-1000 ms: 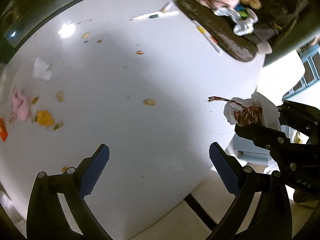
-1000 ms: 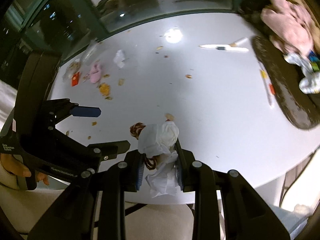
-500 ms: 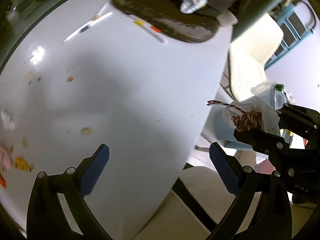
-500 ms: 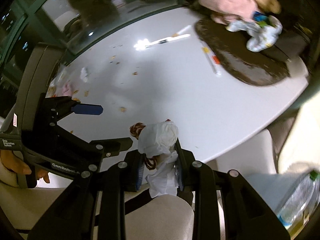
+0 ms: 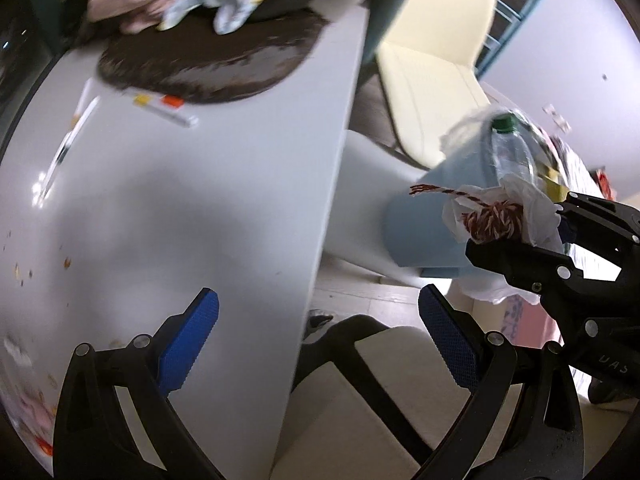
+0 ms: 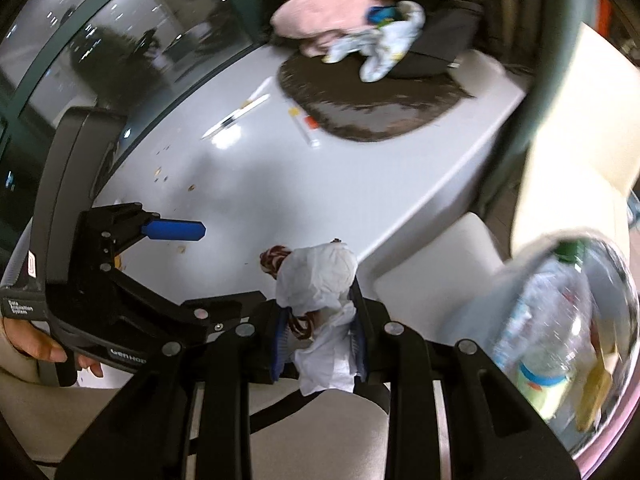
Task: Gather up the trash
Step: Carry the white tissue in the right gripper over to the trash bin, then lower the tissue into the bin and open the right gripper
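While both grippers pointed steeply downward past the white table's [image 5: 224, 200] edge, the right gripper [image 6: 320, 344] was clamped on a crumpled white tissue [image 6: 320, 276] wrapped around red-and-white twine [image 5: 494, 222]. The left gripper [image 5: 318, 344] stood with its blue pads [image 5: 188, 344] wide apart, nothing between them, over a cream chair seat [image 5: 360, 420]. Only the right wrist view showed the fingers [image 6: 44, 354] gripping the left handle. A plastic bottle [image 6: 548, 312] lay in a lined bin [image 5: 436, 216] just beside the held bundle.
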Motion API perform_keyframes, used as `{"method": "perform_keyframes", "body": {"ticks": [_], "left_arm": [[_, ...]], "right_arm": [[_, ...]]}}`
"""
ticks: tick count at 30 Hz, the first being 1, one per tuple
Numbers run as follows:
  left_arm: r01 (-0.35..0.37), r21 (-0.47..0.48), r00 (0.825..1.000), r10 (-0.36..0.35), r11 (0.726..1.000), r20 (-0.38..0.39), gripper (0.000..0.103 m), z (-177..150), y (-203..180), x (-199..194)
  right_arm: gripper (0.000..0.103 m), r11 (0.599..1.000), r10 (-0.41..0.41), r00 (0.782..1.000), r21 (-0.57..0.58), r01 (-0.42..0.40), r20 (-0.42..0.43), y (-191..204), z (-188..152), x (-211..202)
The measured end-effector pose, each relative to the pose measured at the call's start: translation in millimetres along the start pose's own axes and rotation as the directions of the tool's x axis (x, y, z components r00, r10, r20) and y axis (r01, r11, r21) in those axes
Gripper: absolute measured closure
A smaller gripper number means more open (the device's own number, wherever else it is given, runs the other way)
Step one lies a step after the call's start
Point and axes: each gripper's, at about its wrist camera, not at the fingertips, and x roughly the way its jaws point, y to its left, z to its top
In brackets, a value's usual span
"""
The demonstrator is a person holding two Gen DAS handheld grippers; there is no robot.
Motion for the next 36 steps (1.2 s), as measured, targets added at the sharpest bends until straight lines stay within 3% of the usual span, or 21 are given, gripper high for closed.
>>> {"method": "perform_keyframes", "body": {"ticks": [12,23,36], "left_arm": [[0.049,0.213,0.999,-0.044,0.976,-0.028,0.006,50.2,-102.3,15.8],[0.081,0.396,0.996,-0.065,0.915,-0.054,0.006,87.1,-190.3,32.0],[0.1,0.502,0.993,-0.055,0.859,-0.104,0.006,103.5,-235.7,61.2]], "right_arm": [[0.077,0.978,-0.084,0.993,0.196,0.067,0.082,-80.8,-30.7,-53.0],[0.077,0.92,-0.19,0.973,0.369,0.13,0.132,-141.7,-59.3,-92.2],[0.077,0.853,-0.274,0.955,0.488,0.185,0.118,-182.0,-80.8,-96.9]]}}
